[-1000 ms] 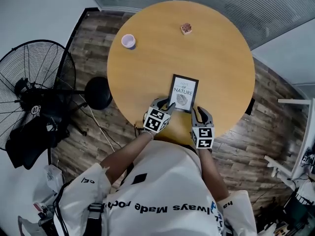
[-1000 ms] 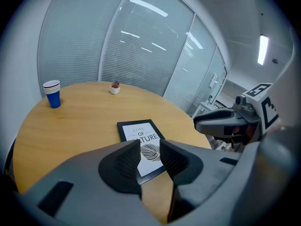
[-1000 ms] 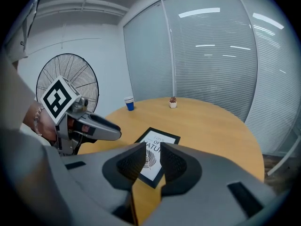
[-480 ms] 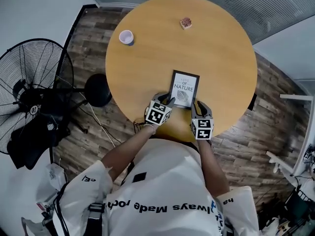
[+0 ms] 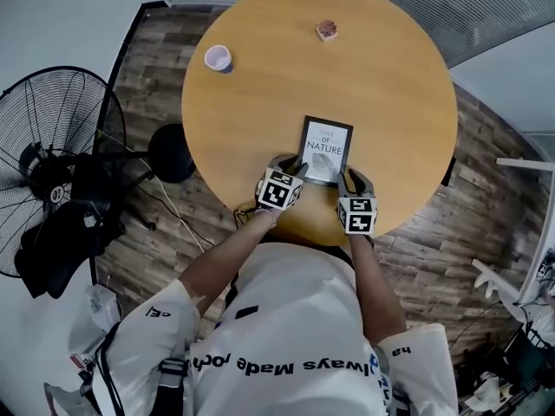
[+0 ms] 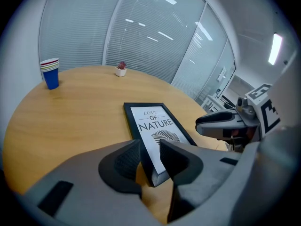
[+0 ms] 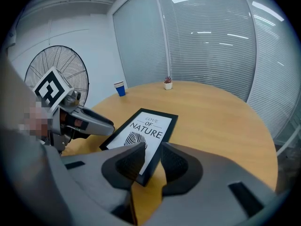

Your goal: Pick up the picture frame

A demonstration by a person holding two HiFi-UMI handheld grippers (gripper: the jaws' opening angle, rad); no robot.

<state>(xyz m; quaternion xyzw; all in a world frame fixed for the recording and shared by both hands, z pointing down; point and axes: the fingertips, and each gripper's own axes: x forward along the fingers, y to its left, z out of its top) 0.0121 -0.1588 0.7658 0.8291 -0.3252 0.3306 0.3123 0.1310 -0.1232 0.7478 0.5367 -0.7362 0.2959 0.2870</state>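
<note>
Picture frame (image 5: pixel 325 148) lies flat on the round table (image 5: pixel 347 68), close to its near edge in the head view, with my left gripper (image 5: pixel 289 165) and right gripper (image 5: pixel 354 178) at its two near corners. In the left gripper view my jaws stand parted astride the near left corner, not yet pinching, I judge. The right gripper view shows the same at the near right corner. I should close both together, square on the rim, then lift level so neither corner slips.
</note>
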